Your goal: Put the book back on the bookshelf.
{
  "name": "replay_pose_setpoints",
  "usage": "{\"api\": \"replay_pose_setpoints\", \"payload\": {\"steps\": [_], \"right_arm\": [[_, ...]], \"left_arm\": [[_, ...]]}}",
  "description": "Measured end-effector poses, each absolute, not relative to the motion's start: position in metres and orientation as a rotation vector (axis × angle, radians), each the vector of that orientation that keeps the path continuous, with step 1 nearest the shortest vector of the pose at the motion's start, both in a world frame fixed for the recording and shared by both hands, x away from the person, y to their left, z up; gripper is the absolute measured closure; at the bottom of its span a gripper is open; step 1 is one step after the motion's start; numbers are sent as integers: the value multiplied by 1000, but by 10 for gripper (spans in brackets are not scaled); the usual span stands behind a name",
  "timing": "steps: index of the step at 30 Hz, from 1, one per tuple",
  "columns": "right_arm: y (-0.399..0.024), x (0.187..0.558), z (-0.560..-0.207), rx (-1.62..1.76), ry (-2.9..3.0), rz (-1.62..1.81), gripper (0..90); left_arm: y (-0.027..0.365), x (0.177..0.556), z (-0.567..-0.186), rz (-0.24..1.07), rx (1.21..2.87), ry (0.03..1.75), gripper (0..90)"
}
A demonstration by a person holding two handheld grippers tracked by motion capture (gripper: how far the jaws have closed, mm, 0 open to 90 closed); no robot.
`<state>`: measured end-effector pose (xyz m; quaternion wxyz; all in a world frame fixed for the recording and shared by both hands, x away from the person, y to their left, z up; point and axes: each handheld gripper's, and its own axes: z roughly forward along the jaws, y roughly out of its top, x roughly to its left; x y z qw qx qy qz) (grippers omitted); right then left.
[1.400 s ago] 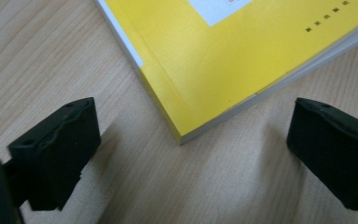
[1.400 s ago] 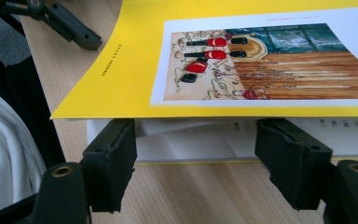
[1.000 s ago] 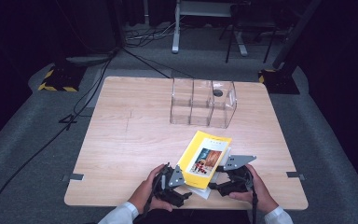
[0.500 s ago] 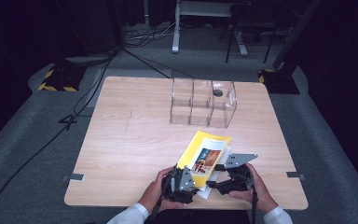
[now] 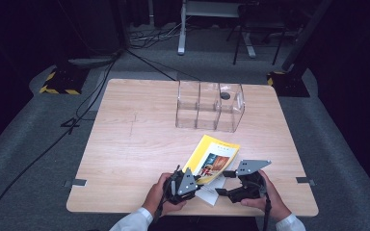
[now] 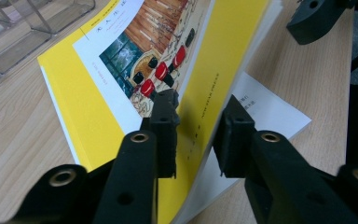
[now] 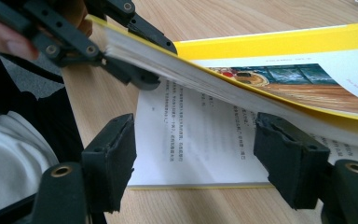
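Book: we see a yellow paperback (image 5: pixel 211 160) with a picture panel on its cover, lying at the near edge of the wooden table (image 5: pixel 139 139), between our two hands.
Book's state: it is partly open, the front cover and a thick block of pages raised at the near left corner, a printed white page (image 7: pixel 191 140) lying flat beneath.
Left gripper: we hold the left gripper (image 6: pixel 196 125) at the book's near left corner; its jaws have just been closing and now clench the lifted cover and pages, one jaw on the picture side and one on the underside.
Right gripper: we hold the right gripper (image 7: pixel 193 147) low at the near right of the book, jaws spread wide and released, grasping nothing; the flat page lies between and beyond them.
Far side: a clear plastic organiser (image 5: pixel 210 105) with three compartments stands well apart from the book.
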<state>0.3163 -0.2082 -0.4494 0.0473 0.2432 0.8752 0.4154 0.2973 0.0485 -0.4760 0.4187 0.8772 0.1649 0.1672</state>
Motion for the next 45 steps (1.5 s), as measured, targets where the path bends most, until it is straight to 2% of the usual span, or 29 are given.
{"api": "replay_pose_setpoints", "payload": {"steps": [5, 16, 22, 29, 34, 40, 45], "right_arm": [[-215, 312, -442, 685, 2637, 1292, 312], [-213, 309, -412, 428, 2477, 1356, 332], [-193, 327, -423, 339, 2532, 1238, 327], [-191, 346, -443, 388, 2547, 1069, 354], [-192, 355, -457, 413, 2532, 952, 421], [-202, 357, -467, 375, 2478, 1015, 629], [-198, 349, -465, 246, 2449, 1072, 730]], "left_arm": [[55, 300, -469, 416, 2198, 413, 814], [87, 310, -466, 305, 2214, 411, 811], [102, 313, -465, 271, 2225, 401, 795], [125, 317, -466, 254, 2219, 420, 773], [143, 321, -464, 262, 2219, 441, 757], [160, 328, -463, 258, 2205, 479, 736], [174, 340, -458, 289, 2187, 537, 681]]}}
